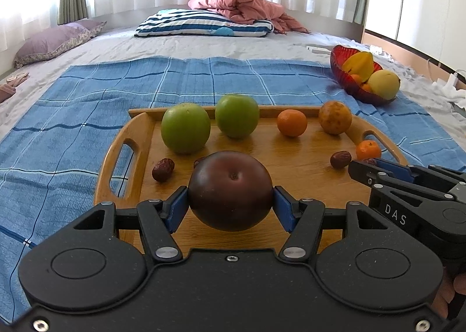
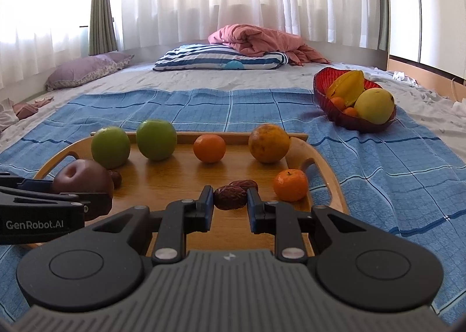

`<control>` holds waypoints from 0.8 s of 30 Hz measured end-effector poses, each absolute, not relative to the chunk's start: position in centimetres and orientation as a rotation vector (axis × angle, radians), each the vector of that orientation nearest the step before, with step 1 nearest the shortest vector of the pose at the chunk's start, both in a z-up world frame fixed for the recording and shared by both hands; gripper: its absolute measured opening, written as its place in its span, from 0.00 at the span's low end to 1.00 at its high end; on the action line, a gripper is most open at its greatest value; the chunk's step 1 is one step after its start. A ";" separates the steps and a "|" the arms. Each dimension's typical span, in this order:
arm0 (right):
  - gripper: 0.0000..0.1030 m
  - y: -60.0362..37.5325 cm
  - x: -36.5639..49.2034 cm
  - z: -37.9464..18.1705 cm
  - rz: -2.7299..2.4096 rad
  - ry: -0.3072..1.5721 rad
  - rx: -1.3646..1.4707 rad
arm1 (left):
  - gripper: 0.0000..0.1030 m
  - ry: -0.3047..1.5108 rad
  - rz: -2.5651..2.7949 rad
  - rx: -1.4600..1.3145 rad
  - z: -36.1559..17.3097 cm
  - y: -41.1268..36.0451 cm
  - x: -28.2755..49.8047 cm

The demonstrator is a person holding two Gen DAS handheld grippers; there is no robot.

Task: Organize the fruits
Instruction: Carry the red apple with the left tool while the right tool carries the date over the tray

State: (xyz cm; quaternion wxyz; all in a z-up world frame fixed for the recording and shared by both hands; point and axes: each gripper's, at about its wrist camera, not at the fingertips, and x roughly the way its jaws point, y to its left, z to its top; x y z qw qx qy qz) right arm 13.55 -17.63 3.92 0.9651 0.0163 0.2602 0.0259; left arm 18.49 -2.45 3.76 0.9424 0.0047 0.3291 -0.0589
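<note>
My left gripper (image 1: 230, 201) is shut on a dark red round fruit (image 1: 230, 189) over the near part of the wooden tray (image 1: 139, 139). In the right wrist view this fruit (image 2: 83, 177) shows at the left. My right gripper (image 2: 230, 198) is shut on a wrinkled red date (image 2: 230, 197) over the tray (image 2: 329, 186), with a second date (image 2: 246, 184) just behind it. On the tray stand two green apples (image 1: 185, 128) (image 1: 236, 116), two mandarins (image 1: 291, 123) (image 1: 368, 150), a spotted yellow-orange fruit (image 1: 335, 117) and loose dates (image 1: 163, 169) (image 1: 340, 159).
The tray lies on a blue checked cloth (image 1: 72, 116) spread over a bed. A red bowl (image 2: 320, 84) with a star fruit, a yellow fruit and small oranges sits at the far right. Pillows (image 1: 204, 24) and a pink blanket lie at the back.
</note>
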 end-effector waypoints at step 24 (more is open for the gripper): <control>0.27 -16.0 16.0 2.7 0.101 0.570 0.043 | 0.58 0.709 -0.097 -0.008 2.5 -1.7 20.6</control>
